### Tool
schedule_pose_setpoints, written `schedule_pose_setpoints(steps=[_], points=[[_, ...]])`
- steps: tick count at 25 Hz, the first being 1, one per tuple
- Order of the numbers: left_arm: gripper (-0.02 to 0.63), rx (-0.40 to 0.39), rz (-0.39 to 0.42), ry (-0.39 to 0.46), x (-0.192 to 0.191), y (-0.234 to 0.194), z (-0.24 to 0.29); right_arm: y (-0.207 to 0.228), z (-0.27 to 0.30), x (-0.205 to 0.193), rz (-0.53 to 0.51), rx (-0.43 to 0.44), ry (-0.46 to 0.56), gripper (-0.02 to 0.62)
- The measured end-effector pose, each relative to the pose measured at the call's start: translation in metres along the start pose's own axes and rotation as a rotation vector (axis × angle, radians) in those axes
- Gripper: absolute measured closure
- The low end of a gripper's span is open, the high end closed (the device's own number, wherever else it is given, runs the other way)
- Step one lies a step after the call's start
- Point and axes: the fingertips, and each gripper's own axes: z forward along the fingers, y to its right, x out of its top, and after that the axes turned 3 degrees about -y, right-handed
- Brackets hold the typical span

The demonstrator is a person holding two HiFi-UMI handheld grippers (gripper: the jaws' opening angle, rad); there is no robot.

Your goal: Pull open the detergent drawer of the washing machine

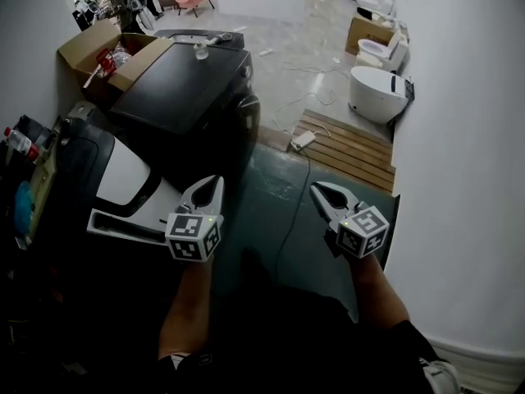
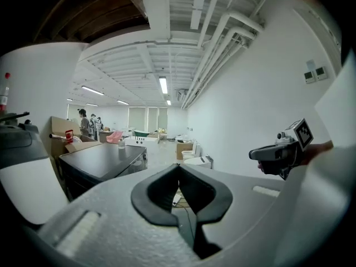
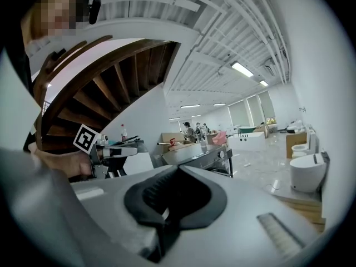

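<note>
Here, my left gripper [image 1: 215, 182] and right gripper [image 1: 317, 189], jaws closed and empty, hover just short of the dark washing machine [image 1: 184, 84].

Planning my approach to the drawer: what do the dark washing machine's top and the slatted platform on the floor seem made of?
Washing machine top: a dark, smooth, semi-gloss panel that shows soft reflections; probably painted metal or plastic, the look leaves it open.
Slatted platform: bare, matt, light-brown wood, going by the parallel planks with gaps between them.
</note>
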Motion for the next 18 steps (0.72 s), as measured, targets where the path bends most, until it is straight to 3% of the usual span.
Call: schedule_pose_setpoints(steps=[10, 18], points=[[0.597, -0.034, -0.027, -0.014, 0.029, -0.084, 0.09, 0.043, 0.118, 0.033, 0.028, 0.01, -0.026, 0.592], [0.597, -0.037, -0.032, -0.019, 0.03, -0.135, 0.126, 0.054, 0.184, 0.044, 0.074, 0.01, -0.069, 0.592]])
